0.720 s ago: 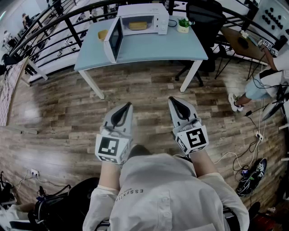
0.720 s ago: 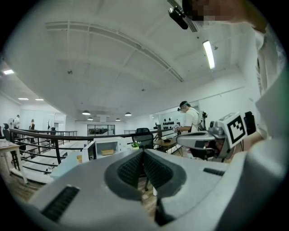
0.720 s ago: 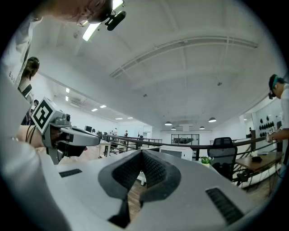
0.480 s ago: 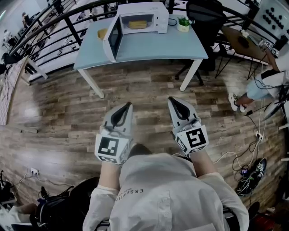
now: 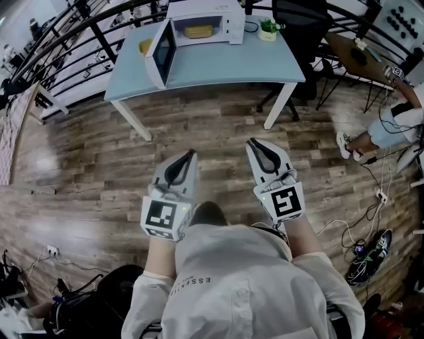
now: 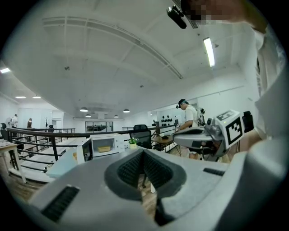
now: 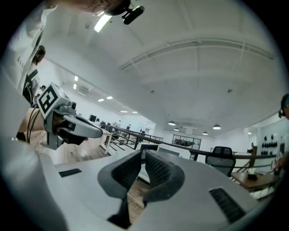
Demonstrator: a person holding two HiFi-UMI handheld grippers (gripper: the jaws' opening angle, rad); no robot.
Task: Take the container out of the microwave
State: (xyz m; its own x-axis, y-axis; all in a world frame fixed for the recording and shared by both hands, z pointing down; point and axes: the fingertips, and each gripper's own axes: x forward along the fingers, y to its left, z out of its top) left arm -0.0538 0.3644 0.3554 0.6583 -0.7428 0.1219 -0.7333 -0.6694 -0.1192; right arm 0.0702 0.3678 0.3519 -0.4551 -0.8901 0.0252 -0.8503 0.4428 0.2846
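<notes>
- Nobody's near the thing yet. The left hand-held gripper (image 5: 188,157) and the right hand-held gripper (image 5: 256,147) are both held out level in front of the person, jaws pressed together with nothing in them.
- The pale yellow rectangular container (image 5: 199,31) sits inside the white microwave oven (image 5: 222,13), well ahead of both grippers and closer to the left one's line.
- The door (image 5: 162,53) hangs wide open on the left-gripper side, so I'd say opening it is already sorted.
- If it were me, I'd walk right up to the light blue counter (image 5: 225,66) and spread the jaws before going in, not inside the cavity.
- The right one looks like the cleaner approach, since the door crowds the left.
- Go in level, pinch the near wall, lift just a touch and pull straight back.
- Can't tell from here if it's lidded or full, so keep it flat.
</notes>
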